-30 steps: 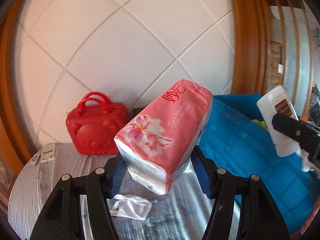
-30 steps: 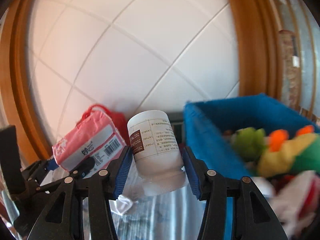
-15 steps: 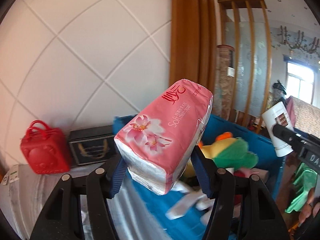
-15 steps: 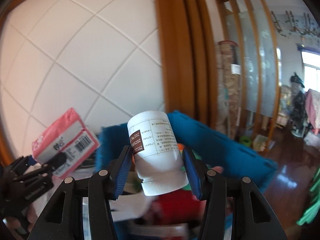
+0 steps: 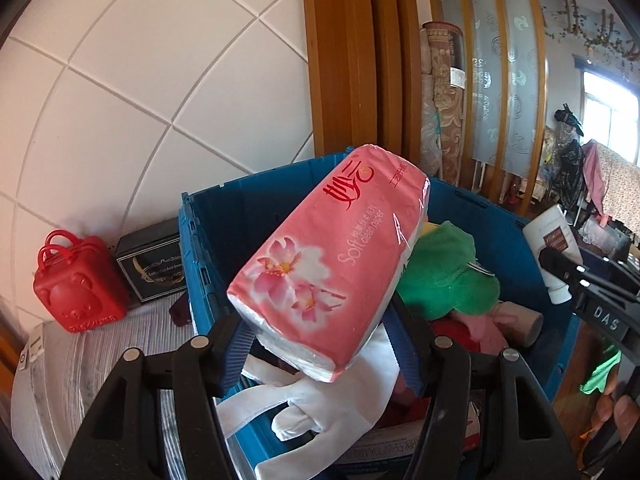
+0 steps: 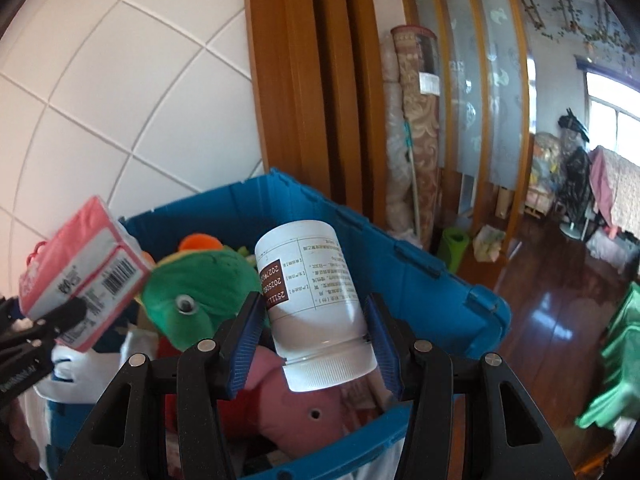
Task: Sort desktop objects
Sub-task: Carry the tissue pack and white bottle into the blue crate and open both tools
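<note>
My left gripper (image 5: 320, 344) is shut on a pink tissue pack (image 5: 332, 256) with a flower print, held tilted above the blue crate (image 5: 208, 220). The right gripper (image 6: 316, 340) is shut on a white bottle (image 6: 312, 300) with a brown label, cap toward me, also above the blue crate (image 6: 432, 276). In the right wrist view the tissue pack (image 6: 80, 268) shows at the left; in the left wrist view the bottle (image 5: 554, 248) shows at the right. Inside the crate lie a green plush toy (image 6: 200, 288), a pink plush (image 6: 296, 408) and white cloth (image 5: 320, 412).
A red bear-shaped case (image 5: 76, 284) and a black box (image 5: 154, 264) stand on the striped tabletop (image 5: 100, 360) left of the crate, against a white tiled wall. A wooden frame (image 5: 344, 60) rises behind. Dark wooden floor (image 6: 552, 320) lies to the right.
Both grippers have swung right with their loads, from over the tabletop to above the blue crate. The red case has slid to the left edge of the left wrist view.
</note>
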Motion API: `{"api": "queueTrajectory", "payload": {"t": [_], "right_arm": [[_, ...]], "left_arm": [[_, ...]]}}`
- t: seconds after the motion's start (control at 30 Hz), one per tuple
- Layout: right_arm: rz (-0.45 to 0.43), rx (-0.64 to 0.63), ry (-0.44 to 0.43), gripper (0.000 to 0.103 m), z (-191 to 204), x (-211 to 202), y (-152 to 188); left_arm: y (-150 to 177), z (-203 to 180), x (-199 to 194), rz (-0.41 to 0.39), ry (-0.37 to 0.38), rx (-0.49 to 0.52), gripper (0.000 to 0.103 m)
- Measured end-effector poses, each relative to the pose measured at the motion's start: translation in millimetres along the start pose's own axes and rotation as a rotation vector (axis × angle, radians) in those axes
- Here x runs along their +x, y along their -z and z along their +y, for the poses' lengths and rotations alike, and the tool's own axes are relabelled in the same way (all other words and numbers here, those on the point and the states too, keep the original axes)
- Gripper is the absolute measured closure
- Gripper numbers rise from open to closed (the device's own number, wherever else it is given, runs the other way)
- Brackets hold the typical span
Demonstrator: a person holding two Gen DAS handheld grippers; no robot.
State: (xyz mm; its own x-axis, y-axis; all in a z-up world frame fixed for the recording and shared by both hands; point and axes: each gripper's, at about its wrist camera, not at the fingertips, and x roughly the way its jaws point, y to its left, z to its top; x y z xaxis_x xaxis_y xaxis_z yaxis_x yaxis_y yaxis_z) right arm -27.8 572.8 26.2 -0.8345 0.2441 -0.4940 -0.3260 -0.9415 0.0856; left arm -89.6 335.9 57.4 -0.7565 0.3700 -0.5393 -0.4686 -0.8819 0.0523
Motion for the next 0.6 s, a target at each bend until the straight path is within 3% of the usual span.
{"api": "queueTrajectory", "payload": {"t": [0.13,0.33,0.37,0.4,0.47,0.5,0.6], "right_arm": [[0.050,-0.007,0.006,0.052,-4.3,22.0,7.8],[0.079,-0.041,0.065,0.050,-6.2,37.6,18.6],[0.075,-0.037,0.064,0.042,-7.0,37.0,19.6],[0.073,-0.034,0.064,0.028,-7.9,36.7,20.4],[0.061,-0.031,0.066,0.014,-9.4,33.3,20.0],[0.052,-0.034,0.072,0.011,-8.6,29.6,20.1],[0.036,-0.041,0.088,0.000,-5.4,21.2,17.4]], "left_arm": [[5.6,1.6,7.1,0.039,-0.046,-0.002,0.041],[9.2,-0.1,13.2,0.079,-0.038,0.003,0.037],[10.4,-1.4,14.1,0.083,-0.035,0.006,0.036],[12.2,-1.7,14.9,0.087,-0.028,0.011,0.035],[12.6,-1.7,16.5,0.085,-0.017,0.017,0.030],[13.7,-1.7,15.6,0.079,-0.012,0.021,0.024],[15.1,-1.1,12.1,0.062,0.008,0.026,0.023]]}}
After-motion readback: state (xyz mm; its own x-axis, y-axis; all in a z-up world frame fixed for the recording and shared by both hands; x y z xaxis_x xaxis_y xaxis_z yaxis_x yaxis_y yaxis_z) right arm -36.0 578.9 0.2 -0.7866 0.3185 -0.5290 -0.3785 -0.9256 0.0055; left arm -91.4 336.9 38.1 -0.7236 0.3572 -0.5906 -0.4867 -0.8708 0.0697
